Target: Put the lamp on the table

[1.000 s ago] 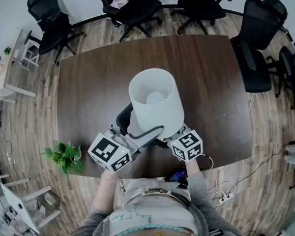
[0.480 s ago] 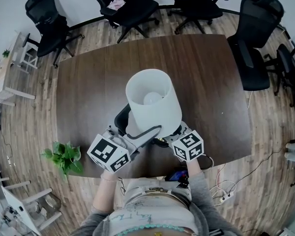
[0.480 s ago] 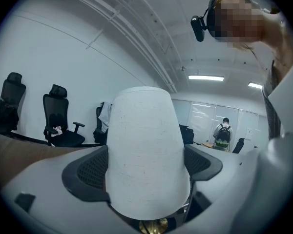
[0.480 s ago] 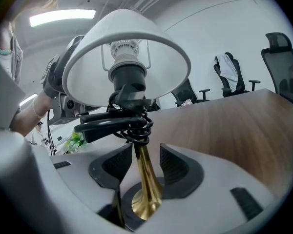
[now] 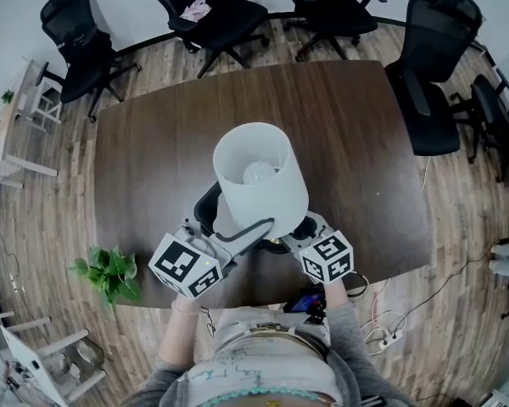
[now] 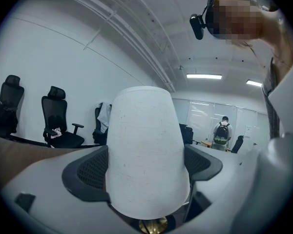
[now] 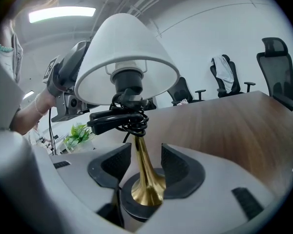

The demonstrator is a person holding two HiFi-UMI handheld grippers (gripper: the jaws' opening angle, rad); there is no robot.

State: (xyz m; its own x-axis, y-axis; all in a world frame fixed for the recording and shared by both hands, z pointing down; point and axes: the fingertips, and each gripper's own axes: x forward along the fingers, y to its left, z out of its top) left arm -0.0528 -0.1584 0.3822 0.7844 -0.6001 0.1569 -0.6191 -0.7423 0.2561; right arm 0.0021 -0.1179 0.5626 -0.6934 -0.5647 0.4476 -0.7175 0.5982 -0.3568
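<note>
The lamp (image 5: 259, 172) stands upright near the person's edge of the dark wood table (image 5: 153, 142), long axis vertical. Its tapered white cloth shade (image 6: 146, 150) is uppermost, clasped at the sides by the left gripper (image 6: 147, 167). Only the right gripper view shows the flared brass stem (image 7: 145, 174), round black base (image 7: 129, 206) and bundled cord (image 7: 129, 121) — there the right gripper (image 7: 146, 165) is opening, with the stem between its ribbed pads.
</note>
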